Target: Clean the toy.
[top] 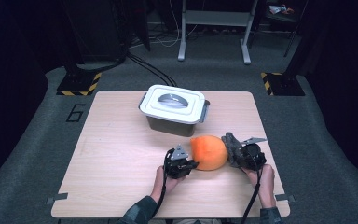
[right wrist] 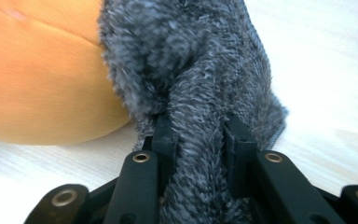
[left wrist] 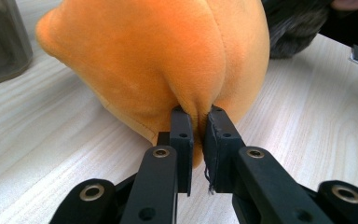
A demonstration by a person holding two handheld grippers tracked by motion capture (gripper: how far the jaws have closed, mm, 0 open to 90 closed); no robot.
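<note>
An orange plush toy [top: 209, 151] lies on the wooden table [top: 121, 149], near the front and right of the middle. A grey fuzzy part [top: 230, 147] joins it on its right side. My left gripper [top: 193, 164] comes at the toy from the left and is shut on a pinched fold of the orange fabric [left wrist: 158, 56], the left gripper [left wrist: 198, 114] jaws nearly together. On the other side, my right gripper [top: 235, 154] is shut on the grey fuzzy part [right wrist: 191, 60]; a thick wad of fur sits between the right gripper [right wrist: 198, 123] jaws, with orange plush [right wrist: 42, 79] to its left.
A grey box with a white clip-on lid [top: 173, 109] stands just behind the toy near the table's middle back; its wall [left wrist: 0, 42] shows in the left gripper view. Bare tabletop spreads to the left. Floor stands and cables lie beyond the table.
</note>
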